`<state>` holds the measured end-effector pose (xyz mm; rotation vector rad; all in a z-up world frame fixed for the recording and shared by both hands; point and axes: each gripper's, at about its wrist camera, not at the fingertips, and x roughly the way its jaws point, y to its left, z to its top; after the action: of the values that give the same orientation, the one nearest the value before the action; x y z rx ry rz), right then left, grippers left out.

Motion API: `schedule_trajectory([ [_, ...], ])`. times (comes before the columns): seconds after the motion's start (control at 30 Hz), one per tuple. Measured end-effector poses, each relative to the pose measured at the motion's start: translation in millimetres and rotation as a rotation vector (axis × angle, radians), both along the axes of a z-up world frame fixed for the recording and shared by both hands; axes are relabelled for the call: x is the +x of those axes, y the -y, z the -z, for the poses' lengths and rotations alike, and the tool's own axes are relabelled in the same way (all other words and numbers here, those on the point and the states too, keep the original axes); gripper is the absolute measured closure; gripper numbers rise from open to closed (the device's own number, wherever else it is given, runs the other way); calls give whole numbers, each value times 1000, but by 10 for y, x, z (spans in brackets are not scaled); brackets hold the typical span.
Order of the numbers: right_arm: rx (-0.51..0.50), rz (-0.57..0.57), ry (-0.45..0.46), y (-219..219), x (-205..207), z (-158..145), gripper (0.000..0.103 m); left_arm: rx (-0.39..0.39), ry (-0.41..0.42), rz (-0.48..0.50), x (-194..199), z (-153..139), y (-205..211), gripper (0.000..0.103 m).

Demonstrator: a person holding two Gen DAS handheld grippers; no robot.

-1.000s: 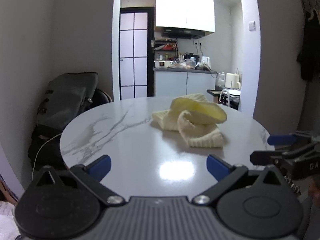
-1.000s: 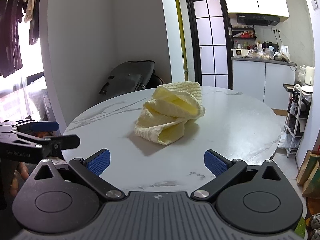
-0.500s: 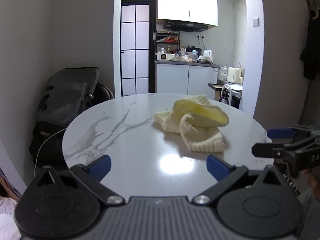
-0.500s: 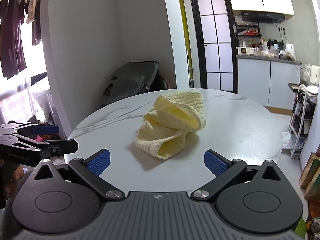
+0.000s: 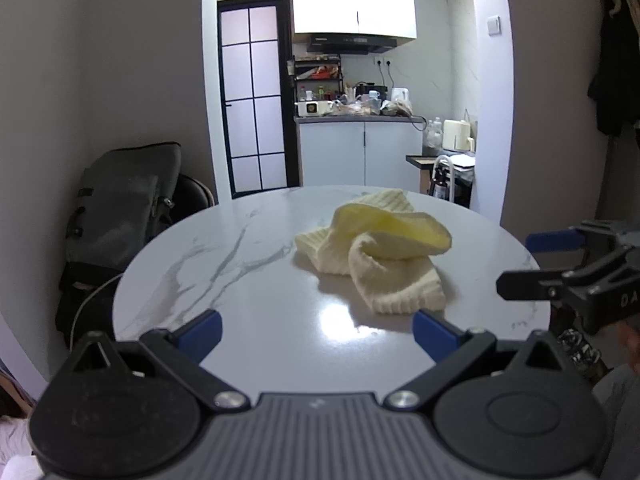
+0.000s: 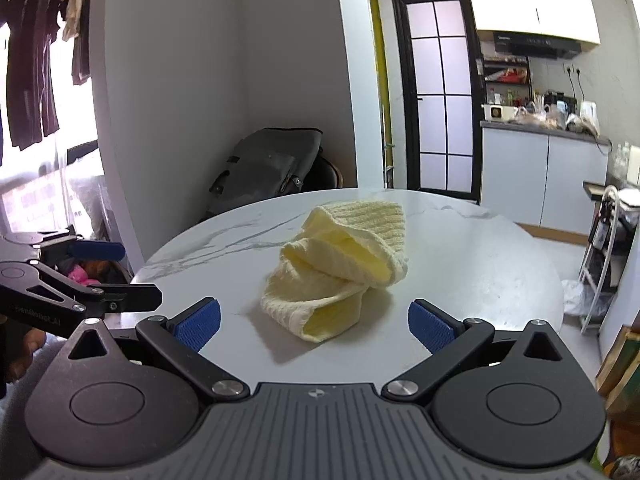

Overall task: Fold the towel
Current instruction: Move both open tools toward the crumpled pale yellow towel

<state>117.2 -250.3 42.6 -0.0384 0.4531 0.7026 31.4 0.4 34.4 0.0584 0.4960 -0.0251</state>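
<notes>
A pale yellow ribbed towel (image 5: pixel 384 252) lies crumpled in a loose heap near the middle of a round white marble table (image 5: pixel 240 280). My left gripper (image 5: pixel 316 330) is open over the table's near edge, short of the towel, with nothing between its blue pads. In the right wrist view the same towel (image 6: pixel 340 268) sits just beyond my right gripper (image 6: pixel 314 320), which is open and empty too. Each gripper shows in the other's view: the right gripper (image 5: pixel 560 264) at the right edge, the left gripper (image 6: pixel 100 276) at the left edge.
A grey bag (image 5: pixel 120 204) leans against the wall behind the table's left side. Beyond the table are a glass-panelled door (image 5: pixel 252 100) and a kitchen counter (image 5: pixel 360 120) with appliances. Clothes (image 6: pixel 36 52) hang at the window on the far left.
Both grippers have moved slightly closer to the table and towel and tilted a little; the towel has not moved. Both stay open.
</notes>
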Motion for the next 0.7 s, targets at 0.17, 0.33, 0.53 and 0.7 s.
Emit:
schedule_trajectory([
  [0.17,-3,-14,-36,13,90,25,0,-24,-31,2,66,46,-18,0],
  [0.33,16,-24,-68,47,167,55,0,-51,-42,7,110,56,-48,2],
  [0.53,5,-31,-83,51,248,91,0,-63,-42,15,149,63,-50,10],
  [0.7,-6,-21,-80,90,315,88,2,-77,-39,27,184,78,-29,18],
])
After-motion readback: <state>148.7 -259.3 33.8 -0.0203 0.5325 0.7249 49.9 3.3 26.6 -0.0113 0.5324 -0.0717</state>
